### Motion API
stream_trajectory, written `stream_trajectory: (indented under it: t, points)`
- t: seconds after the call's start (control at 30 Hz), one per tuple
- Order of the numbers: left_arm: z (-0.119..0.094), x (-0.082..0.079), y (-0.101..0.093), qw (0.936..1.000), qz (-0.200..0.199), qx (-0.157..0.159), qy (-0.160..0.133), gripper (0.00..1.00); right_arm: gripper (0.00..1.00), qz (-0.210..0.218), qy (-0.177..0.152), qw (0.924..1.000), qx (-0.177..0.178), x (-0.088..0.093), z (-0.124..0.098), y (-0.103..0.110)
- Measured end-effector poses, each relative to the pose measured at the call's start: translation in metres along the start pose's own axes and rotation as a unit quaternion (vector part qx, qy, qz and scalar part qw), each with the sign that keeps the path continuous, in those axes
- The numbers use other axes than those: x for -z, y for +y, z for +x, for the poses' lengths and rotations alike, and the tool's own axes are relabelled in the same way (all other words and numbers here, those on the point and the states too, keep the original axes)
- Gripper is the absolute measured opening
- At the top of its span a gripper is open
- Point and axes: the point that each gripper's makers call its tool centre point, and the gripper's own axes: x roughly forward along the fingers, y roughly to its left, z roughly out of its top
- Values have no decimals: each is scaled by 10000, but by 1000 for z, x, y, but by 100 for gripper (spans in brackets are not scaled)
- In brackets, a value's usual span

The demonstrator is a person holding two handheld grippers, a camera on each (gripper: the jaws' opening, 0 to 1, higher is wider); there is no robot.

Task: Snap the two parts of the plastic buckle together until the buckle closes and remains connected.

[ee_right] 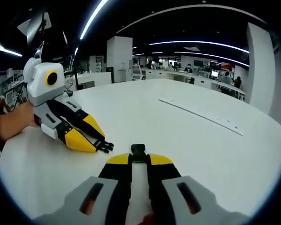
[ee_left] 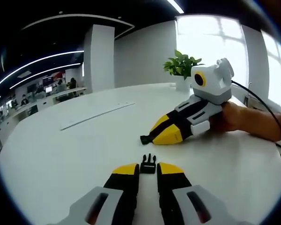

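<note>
Black plastic sits in each of my tools: the pronged buckle half (ee_left: 148, 165) is pinched between the yellow tips of my left hand-held gripper (ee_left: 148, 169), its prongs pointing away from me over the white counter (ee_left: 61, 159). In the right gripper view my right hand-held gripper (ee_right: 138, 159) is clenched on the socket buckle half (ee_right: 138, 151), which pokes out just past its tips.

Both views show the other tool lying low on the counter. From the left gripper view, the right one comes in from the right with the socket at its nose (ee_left: 145, 138); from the right gripper view, the left one comes in from the left with the prongs at its nose (ee_right: 104, 146). The two halves are near each other but clearly apart, and not yet lined up nose to nose.

So I judge the picking-up is done and I am at the alignment step. Next I must turn both wrists until prongs face the socket mouth squarely, level and on one axis, then push them straight together until the latch catches. Any skew would probably jam a prong against the socket rim.

A potted plant (ee_left: 181, 65) stands behind, well clear.
</note>
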Motion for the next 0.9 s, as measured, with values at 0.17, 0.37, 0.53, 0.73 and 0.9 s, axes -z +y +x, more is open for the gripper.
stream_trajectory:
  t: [0.17,0.37,0.53,0.73,0.9]
  points:
    - [-1,0,0,10000,-8,-9,-4,13,13,-21,-1,10000,-18,0,-1,1]
    - [-1,0,0,10000,-13,13,-8,13,16,-74,-57,9999,-85,0,0,3]
    - [0,0,0,10000,-24,25,-12,13,16,-91,-73,9999,-112,-1,0,4]
    - [-1,0,0,10000,-37,29,-16,13,16,-112,-75,9998,-136,-1,0,5]
    - [-1,0,0,10000,-65,33,-19,13,13,-124,-73,9998,-147,0,0,5]
